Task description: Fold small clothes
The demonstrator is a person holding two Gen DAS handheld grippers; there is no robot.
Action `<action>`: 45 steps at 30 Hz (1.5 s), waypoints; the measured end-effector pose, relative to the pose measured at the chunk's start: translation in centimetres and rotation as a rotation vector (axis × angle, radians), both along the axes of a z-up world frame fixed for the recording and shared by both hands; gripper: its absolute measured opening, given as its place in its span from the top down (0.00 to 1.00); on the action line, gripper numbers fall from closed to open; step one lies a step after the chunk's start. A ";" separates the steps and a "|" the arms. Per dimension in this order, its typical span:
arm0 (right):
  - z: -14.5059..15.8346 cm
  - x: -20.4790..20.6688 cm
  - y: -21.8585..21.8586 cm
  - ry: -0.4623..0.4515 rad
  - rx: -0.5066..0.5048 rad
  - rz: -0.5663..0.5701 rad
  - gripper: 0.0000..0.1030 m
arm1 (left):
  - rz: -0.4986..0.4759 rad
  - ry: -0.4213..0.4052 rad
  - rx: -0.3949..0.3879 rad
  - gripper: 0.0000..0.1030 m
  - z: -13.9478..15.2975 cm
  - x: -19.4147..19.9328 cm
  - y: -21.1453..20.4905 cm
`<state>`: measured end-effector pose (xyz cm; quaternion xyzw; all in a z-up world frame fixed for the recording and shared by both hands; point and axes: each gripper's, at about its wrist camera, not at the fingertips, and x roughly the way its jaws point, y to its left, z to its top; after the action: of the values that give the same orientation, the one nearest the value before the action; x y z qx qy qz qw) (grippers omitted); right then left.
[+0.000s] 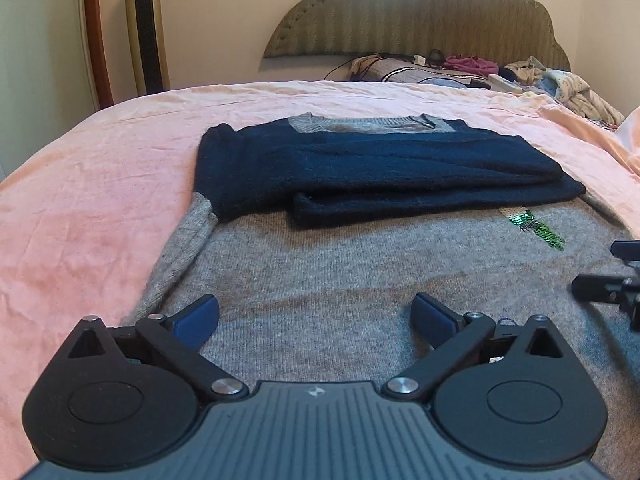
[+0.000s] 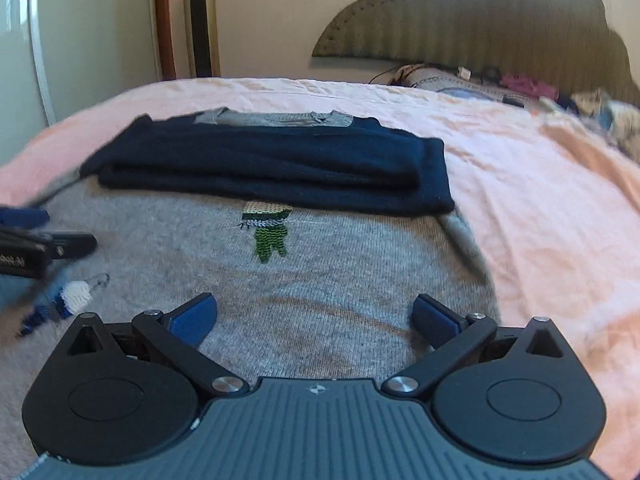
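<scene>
A small grey sweater (image 1: 320,264) lies flat on the pink bed (image 1: 80,184), its two navy sleeves (image 1: 380,168) folded across the chest, below the grey collar (image 1: 360,123). A green sequin figure (image 1: 540,228) decorates the front; it also shows in the right wrist view (image 2: 270,234). My left gripper (image 1: 316,314) is open and empty, low over the sweater's lower left part. My right gripper (image 2: 316,314) is open and empty over the lower right part of the sweater (image 2: 320,280). Each gripper shows at the edge of the other's view.
A padded headboard (image 1: 420,12) stands at the far end, with a pile of loose clothes and a pillow (image 1: 480,70) below it. A gold tower fan (image 1: 146,24) stands by the wall at the left. Pink sheet surrounds the sweater.
</scene>
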<state>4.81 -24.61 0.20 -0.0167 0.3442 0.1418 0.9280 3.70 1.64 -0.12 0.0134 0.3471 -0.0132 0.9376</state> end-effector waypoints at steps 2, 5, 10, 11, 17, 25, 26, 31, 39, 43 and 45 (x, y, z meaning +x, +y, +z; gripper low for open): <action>0.0 0.0 0.0 -0.001 -0.002 -0.001 0.00 | 0.041 0.025 0.021 0.00 0.5 -0.9 -0.3; -0.1 -0.2 0.7 -0.005 -0.052 0.002 0.00 | 0.034 0.064 -0.016 0.00 1.0 -2.5 -0.4; 0.0 -0.2 0.7 -0.004 -0.053 -0.006 0.00 | 0.038 -0.010 0.001 0.00 -0.1 -4.8 -0.5; 0.1 -0.3 0.7 0.000 -0.058 -0.016 0.00 | 0.041 -0.007 -0.001 0.00 -0.1 -4.7 -0.4; 0.3 -3.9 1.7 0.015 -0.099 -0.054 0.00 | 0.043 -0.010 -0.003 0.00 -0.1 -4.7 -0.4; 0.1 -4.4 1.2 -0.013 -0.077 -0.052 0.00 | 0.049 -0.003 0.003 0.00 0.2 -5.2 -0.3; 0.1 -4.4 1.2 -0.014 -0.076 -0.052 0.00 | 0.051 0.003 0.006 0.00 0.3 -5.6 -0.3; 0.1 -4.6 1.0 -0.014 -0.070 -0.052 0.00 | 0.029 0.002 0.010 0.00 0.3 -8.4 0.2; 0.1 -8.3 1.6 -0.022 -0.100 -0.035 0.00 | 0.039 -0.002 0.017 0.00 0.3 -12.2 0.6; 0.7 -8.0 0.6 0.028 -0.084 -0.067 0.00 | 0.030 0.021 0.025 0.00 0.7 -12.1 0.6; 1.4 -8.7 0.7 0.051 -0.087 -0.078 0.00 | 0.006 0.019 0.038 0.00 1.3 -12.9 0.2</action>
<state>-3.94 -23.93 1.57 -0.0400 0.3740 0.0908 0.9221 -9.22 1.86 1.20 0.0299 0.3563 -0.0040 0.9339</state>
